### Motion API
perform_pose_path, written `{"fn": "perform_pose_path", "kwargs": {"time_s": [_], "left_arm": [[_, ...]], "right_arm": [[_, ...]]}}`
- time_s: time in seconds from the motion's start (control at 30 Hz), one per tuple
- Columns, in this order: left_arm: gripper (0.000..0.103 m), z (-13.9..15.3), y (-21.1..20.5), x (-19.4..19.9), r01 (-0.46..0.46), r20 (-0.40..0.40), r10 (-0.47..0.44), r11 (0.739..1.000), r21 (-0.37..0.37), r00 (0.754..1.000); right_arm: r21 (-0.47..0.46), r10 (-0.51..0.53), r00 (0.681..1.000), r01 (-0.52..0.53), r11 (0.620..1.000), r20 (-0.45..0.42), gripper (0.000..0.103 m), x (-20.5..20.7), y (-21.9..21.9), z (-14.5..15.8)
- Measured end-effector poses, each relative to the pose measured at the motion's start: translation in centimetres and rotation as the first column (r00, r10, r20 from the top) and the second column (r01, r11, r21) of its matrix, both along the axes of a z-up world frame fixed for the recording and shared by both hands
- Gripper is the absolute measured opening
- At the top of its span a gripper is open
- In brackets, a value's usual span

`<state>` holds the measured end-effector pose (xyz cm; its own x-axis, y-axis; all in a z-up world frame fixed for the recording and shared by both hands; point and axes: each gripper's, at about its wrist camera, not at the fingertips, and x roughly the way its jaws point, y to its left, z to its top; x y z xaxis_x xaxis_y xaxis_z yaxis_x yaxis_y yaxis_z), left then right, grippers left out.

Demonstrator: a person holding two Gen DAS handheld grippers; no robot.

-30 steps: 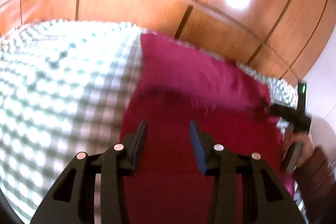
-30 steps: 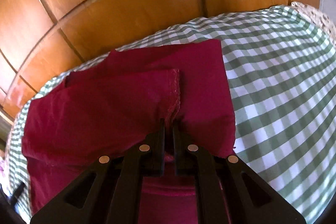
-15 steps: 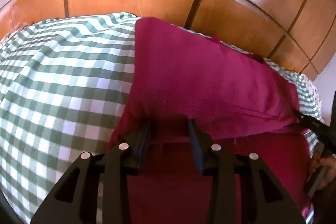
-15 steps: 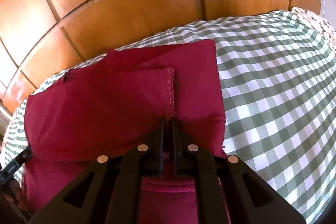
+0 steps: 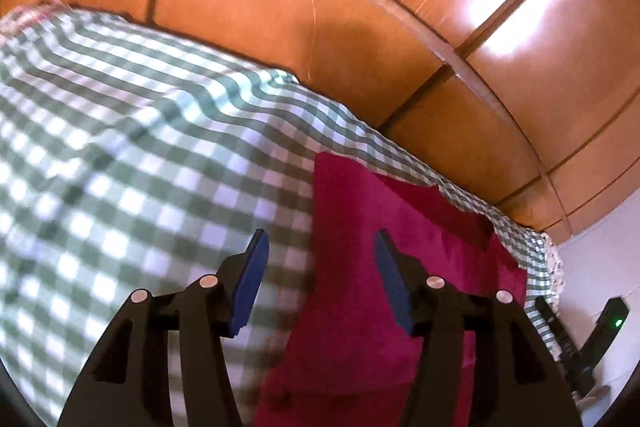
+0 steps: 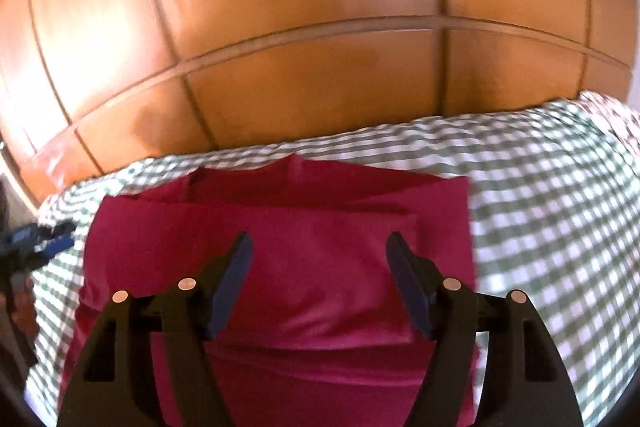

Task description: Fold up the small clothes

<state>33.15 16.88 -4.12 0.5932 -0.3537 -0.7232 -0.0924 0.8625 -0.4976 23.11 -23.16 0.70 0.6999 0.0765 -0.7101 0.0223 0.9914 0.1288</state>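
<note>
1. On the checked cloth (image 6: 540, 227) sits the garment (image 6: 320, 227), a magenta piece already doubled over, with one layer's edge running across it near the far side. It lies flat and nothing is touching it.
2. Left tool (image 5: 318, 275) is spread wide with nothing between its blue pads, hanging over the garment's left edge, half above cloth and half above magenta.
3. Right tool (image 6: 318, 269) is just as wide open and also empty, parked above the middle of the garment.
4. My read: one fold is down and we're between grabs, so this looks like the pause before the next fold.
5. Next move probably wants both tools dropping onto one edge, pinching every layer together, then carrying it across evenly. Thin fabric like this tends to slip or drag the bottom layer along, so a shallow pinch could mess up the stack.
6. Surface is a green-and-white gingham cloth with a few ripples; can't tell if it's a bed or a worktop underneath.
7. Behind it is a glossy wood panel wall (image 6: 300, 27) with bright glare spots, and a pale wall (image 5: 600, 267) off to the right in the left view.
</note>
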Motion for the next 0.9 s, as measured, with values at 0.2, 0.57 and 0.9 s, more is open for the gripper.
{"fn": "perform_pose_path", "kwargs": {"time_s": [0.2,0.57,0.9], "left_arm": [[0.050,-2.0,-1.7,4.2,0.030,-0.054,-0.034,0.996,-0.083,0.998],[0.019,-2.5,-6.9,3.1,-0.003,0.041,-0.013,0.927,0.375,0.999],[0.048,1.1,-9.7,-4.0,-0.006,0.131,-0.059,0.894,0.449,0.990]], "right_arm": [[-0.019,0.017,0.999,-0.018,1.000,-0.046,0.068,2.1,1.5,-2.0],[-0.215,0.032,0.996,-0.050,0.975,-0.086,0.080,2.8,4.9,-6.2],[-0.190,0.016,0.996,-0.033,0.981,-0.090,0.087,3.0,4.1,-6.5]]}}
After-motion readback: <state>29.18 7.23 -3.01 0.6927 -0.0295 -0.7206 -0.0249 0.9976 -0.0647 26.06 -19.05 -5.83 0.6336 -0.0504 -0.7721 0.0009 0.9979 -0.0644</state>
